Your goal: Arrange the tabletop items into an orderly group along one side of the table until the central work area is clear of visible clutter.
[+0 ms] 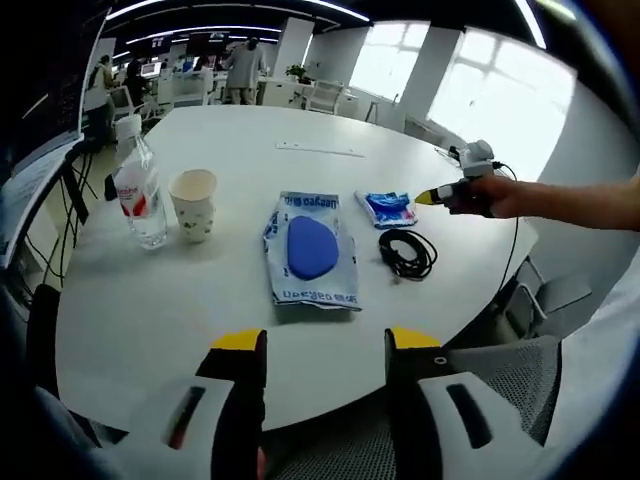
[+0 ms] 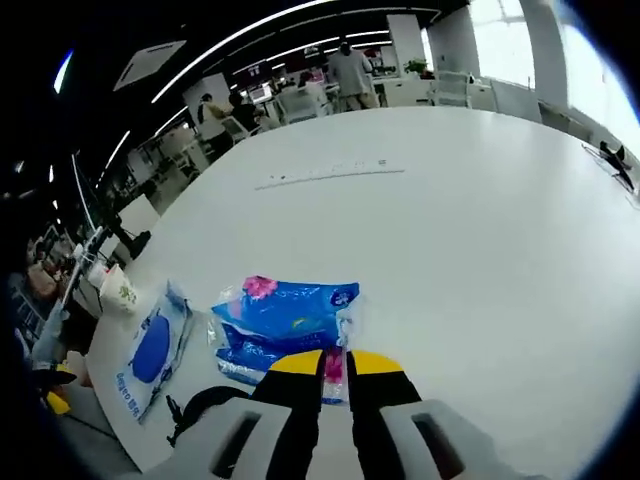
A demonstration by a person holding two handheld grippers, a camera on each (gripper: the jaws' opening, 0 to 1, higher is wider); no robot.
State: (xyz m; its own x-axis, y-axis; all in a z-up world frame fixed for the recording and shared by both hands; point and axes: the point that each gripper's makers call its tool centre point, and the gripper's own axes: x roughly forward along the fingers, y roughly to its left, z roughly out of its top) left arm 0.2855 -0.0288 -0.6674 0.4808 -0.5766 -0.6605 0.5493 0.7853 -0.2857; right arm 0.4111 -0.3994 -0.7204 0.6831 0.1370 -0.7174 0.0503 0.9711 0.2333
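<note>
the right hand-held gripper (image 2: 335, 372) was nearly closed at the small blue packet's (image 2: 283, 327) near edge; a thin-edge pinch risked slipping. the left hand-held gripper (image 1: 325, 345) hovered wide over the surface (image 1: 250, 190).

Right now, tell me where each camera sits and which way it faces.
Left gripper view: rides the left gripper, held off the table's near edge, looking across at bottle, cup, wipes pack, blue pouch and cable; own jaws apart; the person's hand with the right gripper enters from the right.
Right gripper view: rides the right gripper, low over the table, jaws nearly closed at the blue pouch.
Shared: table, wipes pack, blue pouch, cable.
</note>
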